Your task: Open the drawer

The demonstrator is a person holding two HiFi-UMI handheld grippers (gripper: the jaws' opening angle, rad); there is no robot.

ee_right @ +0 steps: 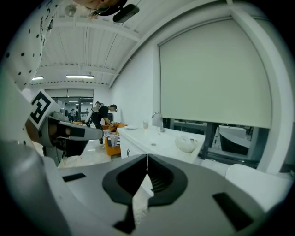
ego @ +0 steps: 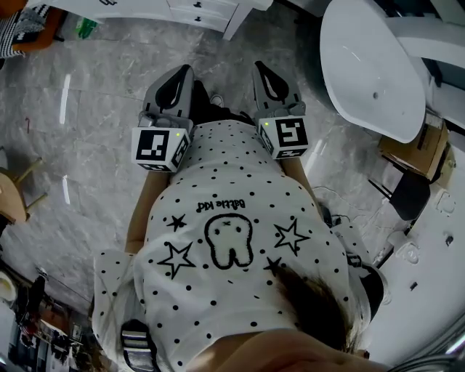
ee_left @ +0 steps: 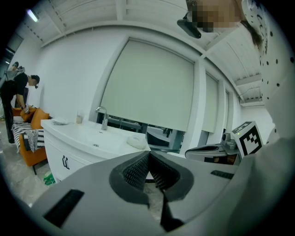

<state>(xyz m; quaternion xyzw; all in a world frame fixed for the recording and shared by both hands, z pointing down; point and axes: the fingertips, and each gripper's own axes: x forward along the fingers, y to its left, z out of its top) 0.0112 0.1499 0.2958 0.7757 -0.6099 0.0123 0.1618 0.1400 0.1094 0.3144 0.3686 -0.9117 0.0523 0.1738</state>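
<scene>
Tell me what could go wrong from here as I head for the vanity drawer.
The left gripper and right gripper both have their jaws together; unless one opens first, it will likely just bump the handle.
The vanity stands some way ahead, and I cannot tell whether that handle serves a drawer or a door.
The white tub lies close on the right; the right arm could clip it.

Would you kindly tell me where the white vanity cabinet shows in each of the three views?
Head view: the vanity cabinet sits at the top edge, near centre, with only its front showing.
Left gripper view: the cabinet is left of centre, with the tap on top.
Right gripper view: the cabinet is at centre, just above the gripper.
Shared landmark: the orange seat beside it.
</scene>
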